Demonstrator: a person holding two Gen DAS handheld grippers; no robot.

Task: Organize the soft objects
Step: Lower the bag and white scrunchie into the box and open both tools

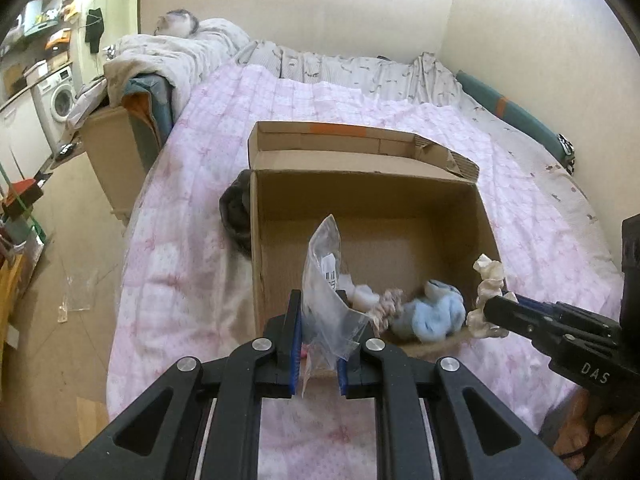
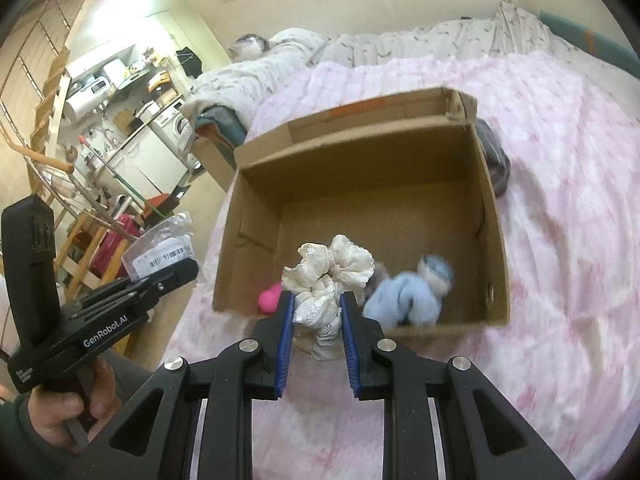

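Observation:
An open cardboard box [image 1: 360, 200] sits on the pink bed; it also shows in the right wrist view [image 2: 400, 176]. My left gripper [image 1: 318, 320] is shut on a clear plastic bag [image 1: 324, 272] at the box's near edge. My right gripper [image 2: 317, 308] is shut on a cream scrunchie [image 2: 332, 268], held over the box's near wall; the scrunchie also shows in the left wrist view [image 1: 488, 284]. Inside the box lie a light blue fluffy item [image 1: 436, 312], also in the right wrist view [image 2: 412, 292], a pinkish braided scrunchie [image 1: 388, 304] and a pink object [image 2: 269, 298].
A dark grey soft item [image 1: 236, 216] lies on the pink quilt [image 1: 192, 200] against the box's outer side. Crumpled bedding [image 1: 180, 52] is piled at the bed's head. The floor [image 1: 72, 240] and a second cardboard box [image 1: 112, 148] are to the left.

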